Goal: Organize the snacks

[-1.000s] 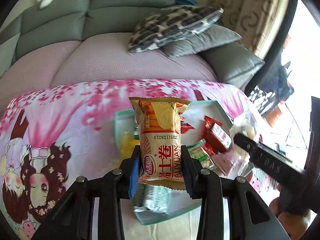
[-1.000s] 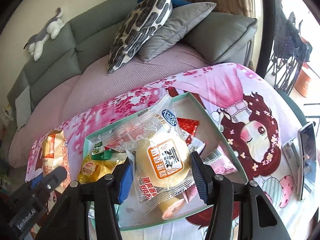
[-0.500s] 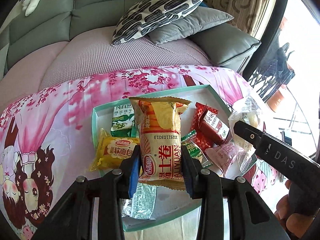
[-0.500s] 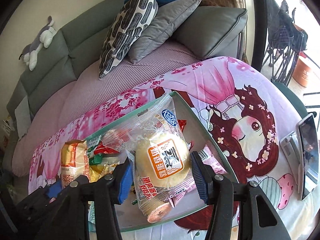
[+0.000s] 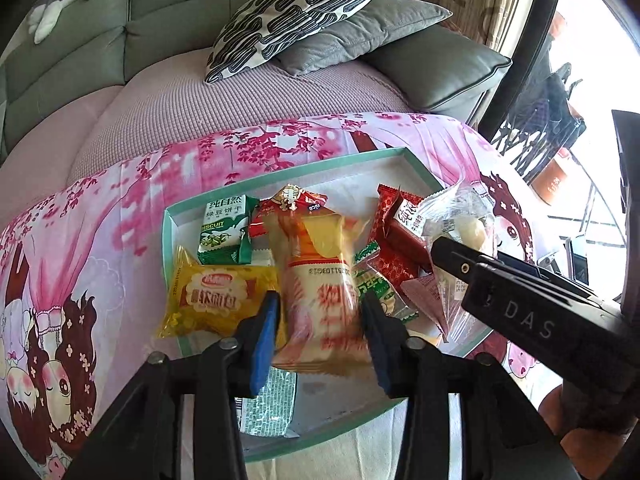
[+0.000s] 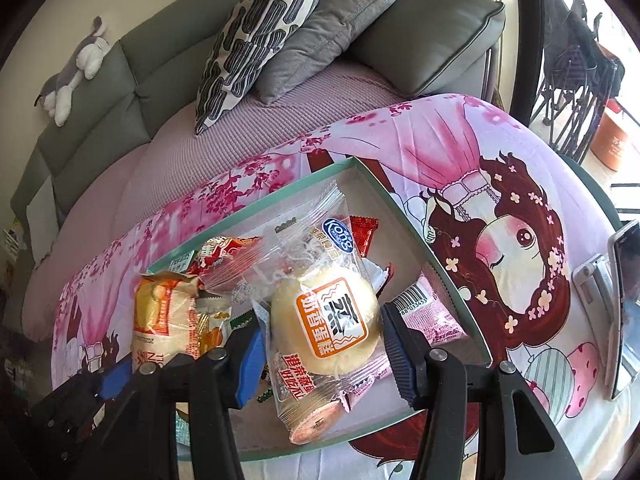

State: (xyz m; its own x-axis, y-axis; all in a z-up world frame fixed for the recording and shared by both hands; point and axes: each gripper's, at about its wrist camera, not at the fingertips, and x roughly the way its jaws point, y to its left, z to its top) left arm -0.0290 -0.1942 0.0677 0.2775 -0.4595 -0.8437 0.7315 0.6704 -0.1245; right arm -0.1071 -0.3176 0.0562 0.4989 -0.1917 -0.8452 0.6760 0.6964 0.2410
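Left gripper (image 5: 318, 336) has its fingers just opening; the orange roll pack (image 5: 320, 276), blurred, sits between them over the green tray (image 5: 288, 168), pads no more pressing it. Right gripper (image 6: 322, 344) fingers are clamped on the steamed cake pack (image 6: 324, 320), above the tray's right part, near a pink pack (image 6: 430, 316).

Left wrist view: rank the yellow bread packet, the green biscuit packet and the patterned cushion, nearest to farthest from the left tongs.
1. Yellow bread packet: just left of the left tongs, in the tray.
2. Green biscuit packet: behind it, tray's far-left corner.
3. Patterned cushion: on the sofa.
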